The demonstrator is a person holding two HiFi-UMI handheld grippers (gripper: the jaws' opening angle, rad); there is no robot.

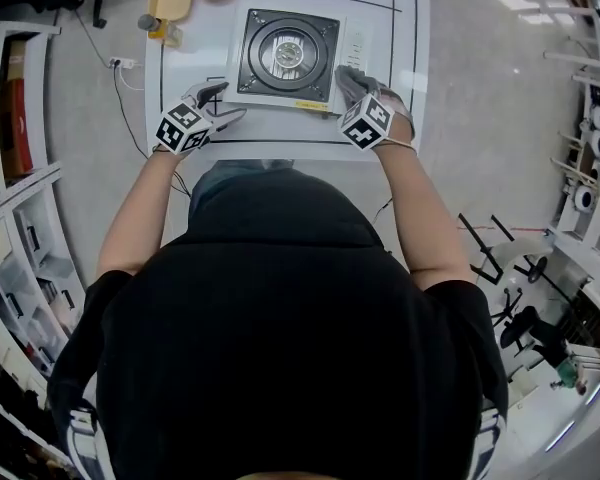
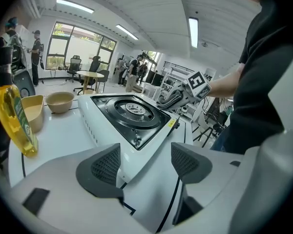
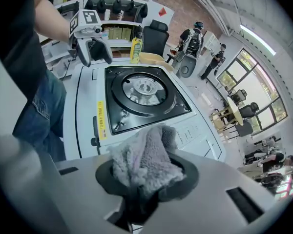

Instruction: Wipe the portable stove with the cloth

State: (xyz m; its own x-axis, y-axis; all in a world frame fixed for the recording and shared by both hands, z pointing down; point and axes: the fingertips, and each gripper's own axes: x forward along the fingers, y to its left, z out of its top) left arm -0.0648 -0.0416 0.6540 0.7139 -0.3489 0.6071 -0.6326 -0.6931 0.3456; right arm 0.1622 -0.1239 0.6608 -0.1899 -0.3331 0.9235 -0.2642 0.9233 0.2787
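Observation:
The portable stove (image 1: 285,56) is white with a black square top and a round burner, and it sits in the middle of the white table (image 1: 400,28). My right gripper (image 1: 347,78) is at the stove's near right corner, shut on a bunched grey cloth (image 3: 144,160) that hangs over the stove's front right edge (image 3: 185,130). My left gripper (image 1: 228,101) stays off the stove's near left corner above the table. Its jaws stand open with nothing between them (image 2: 144,165). The left gripper view shows the stove (image 2: 132,113) ahead and the right gripper (image 2: 173,97) beyond it.
A yellow liquid bottle (image 2: 14,116), a yellow container (image 2: 33,110) and a tan bowl (image 2: 60,101) stand at the table's far left corner. Black lines mark the tabletop (image 1: 280,140). Shelves flank the table on both sides, and people stand far off in the room.

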